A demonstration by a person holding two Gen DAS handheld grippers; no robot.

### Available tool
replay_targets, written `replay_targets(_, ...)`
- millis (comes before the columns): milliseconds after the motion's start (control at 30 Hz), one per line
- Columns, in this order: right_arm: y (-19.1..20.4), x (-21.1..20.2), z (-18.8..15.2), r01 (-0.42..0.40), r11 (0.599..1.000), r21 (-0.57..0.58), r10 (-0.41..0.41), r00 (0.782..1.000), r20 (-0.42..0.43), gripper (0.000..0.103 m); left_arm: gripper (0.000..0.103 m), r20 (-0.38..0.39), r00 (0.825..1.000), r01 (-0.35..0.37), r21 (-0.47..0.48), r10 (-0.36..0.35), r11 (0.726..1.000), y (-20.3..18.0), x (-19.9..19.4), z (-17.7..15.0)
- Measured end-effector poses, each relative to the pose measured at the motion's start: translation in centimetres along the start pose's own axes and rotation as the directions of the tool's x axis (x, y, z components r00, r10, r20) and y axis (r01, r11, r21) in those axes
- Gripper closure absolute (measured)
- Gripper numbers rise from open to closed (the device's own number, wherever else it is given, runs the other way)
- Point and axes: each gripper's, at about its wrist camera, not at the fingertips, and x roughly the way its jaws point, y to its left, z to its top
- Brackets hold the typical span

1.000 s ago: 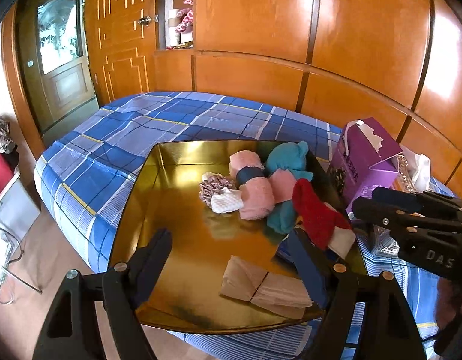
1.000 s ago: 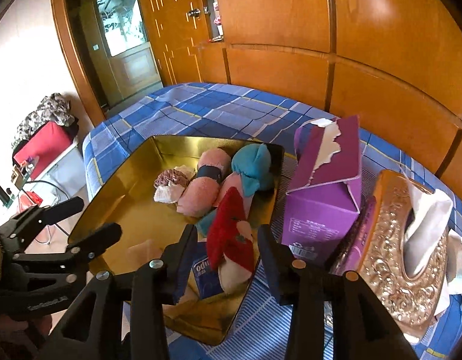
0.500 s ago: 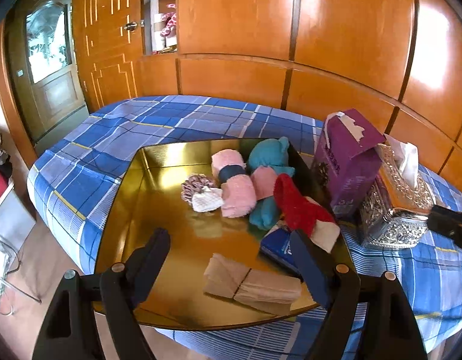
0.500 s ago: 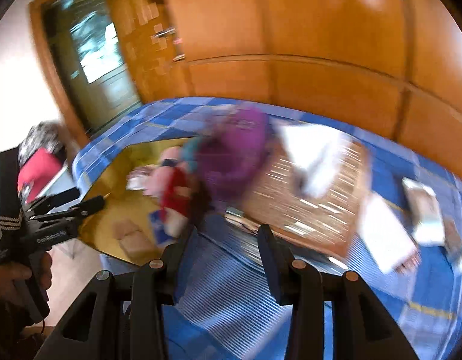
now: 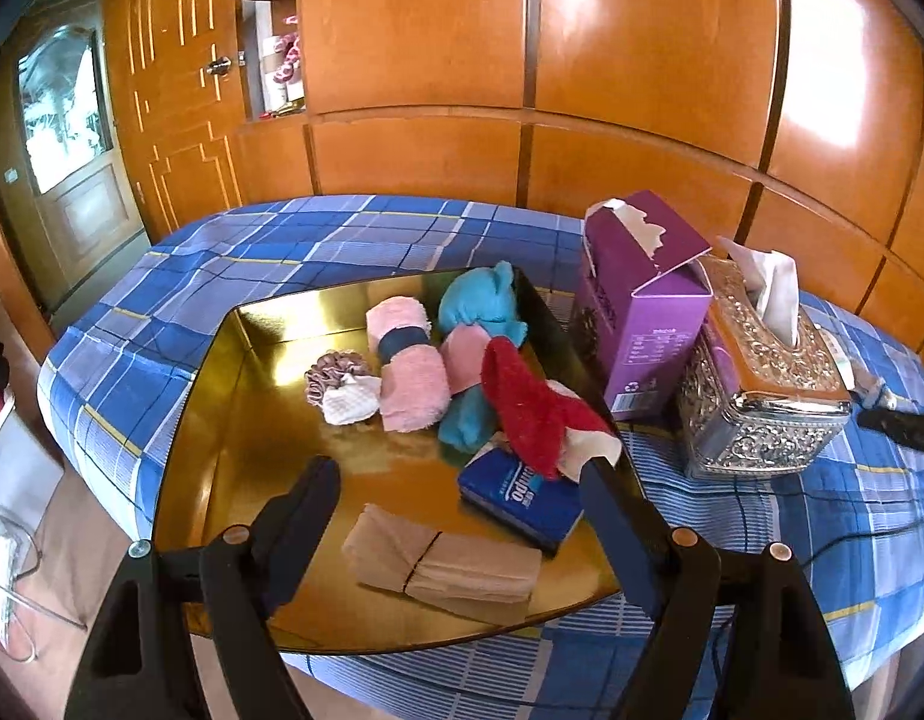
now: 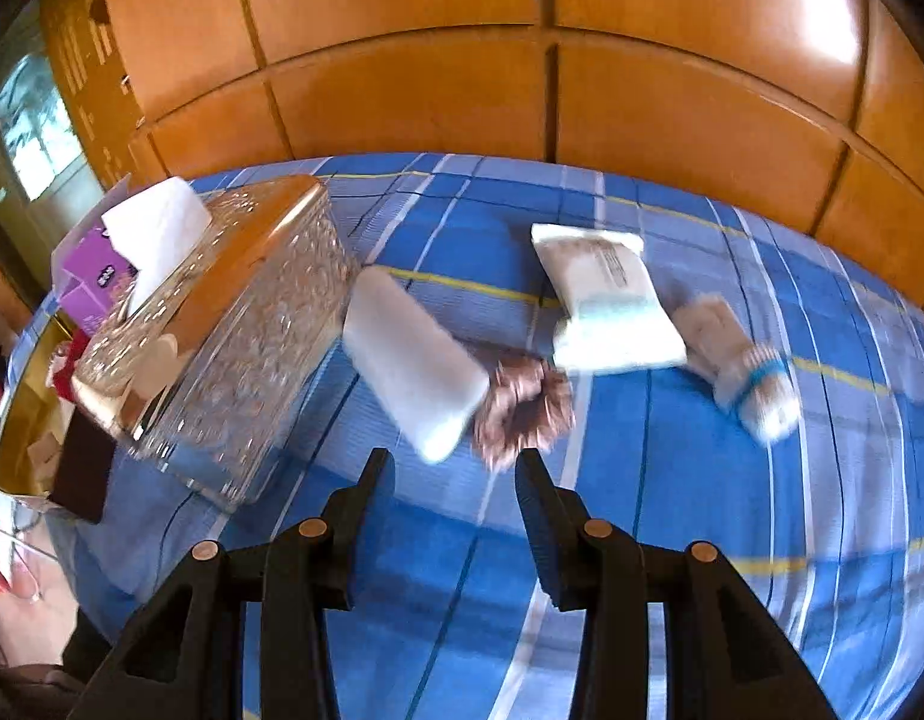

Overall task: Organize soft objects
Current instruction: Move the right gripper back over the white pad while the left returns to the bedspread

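My left tongs [image 5: 456,489]: wide open, empty, above gold tray [image 5: 222,420] | my right tongs [image 6: 456,480]: half open, empty, above bed [image 6: 642,480] near brown scrunchie [image 6: 525,405]

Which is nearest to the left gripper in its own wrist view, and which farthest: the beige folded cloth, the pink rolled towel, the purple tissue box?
Measured from the left gripper:
1. Beige folded cloth, between the fingers, at the tray's near edge.
2. Pink rolled towel, mid-tray, beyond.
3. Purple tissue box, off the tray, far right.
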Motion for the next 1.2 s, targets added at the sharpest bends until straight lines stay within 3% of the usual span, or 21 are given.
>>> replay_targets(333,1.1,5.2,4.3,0.015,0.987,-0.161,-0.027,0.997,-0.071,0.06,0.021,-0.022,1.0,0.003,0.003,-0.003,1.0,-0.4,0.6,-0.1)
replay_targets(467,2.5,4.9,4.1,-0.027,0.974,-0.226,0.009,0.997,-0.08,0.079,0.021,-0.025,1.0,0.009,0.003,-0.008,1.0,-0.5,0.8,-0.1)
replay_targets(567,2.6,3.7,3.3,-0.019,0.97,-0.242,0.003,0.998,-0.065,0.082,0.021,-0.02,1.0,0.019,0.006,-0.019,1.0,-0.6,0.6,0.0)
replay_targets(633,2.3,2.6,2.5,-0.001,0.977,-0.214,-0.011,0.999,-0.052,0.082,0.021,-0.013,1.0,0.029,0.014,-0.029,0.999,-0.8,0.4,0.0)
replay_targets(767,-0.2,0.0,0.6,-0.029,0.999,-0.045,0.027,0.999,-0.039,0.082,0.021,0.0,0.999,0.05,0.026,-0.05,0.998,-1.3,0.0,0.3)
replay_targets(900,-3.6,-2.2,-2.7,-0.107,0.981,0.161,0.116,0.992,-0.047,0.082,0.021,0.018,0.997,0.073,0.055,-0.074,0.996,-2.3,-0.6,0.8)
replay_targets(1000,-5.3,-2.5,-5.6,-0.07,0.972,0.226,0.09,0.993,-0.079,0.081,0.021,0.035,0.993,0.11,0.091,-0.114,0.99,-3.7,-1.3,1.5)
replay_targets(1133,-7.6,-3.1,-8.2,-0.053,0.946,0.319,0.078,0.995,-0.067,0.08,0.021,0.064,0.979,0.179,0.183,-0.193,0.967,-6.8,-2.7,2.8)
replay_targets(1200,-8.4,-3.2,-9.0,-0.033,0.937,0.349,0.059,0.996,-0.063,0.08,0.021,0.08,0.965,0.225,0.25,-0.252,0.942,-9.0,-3.7,3.4)
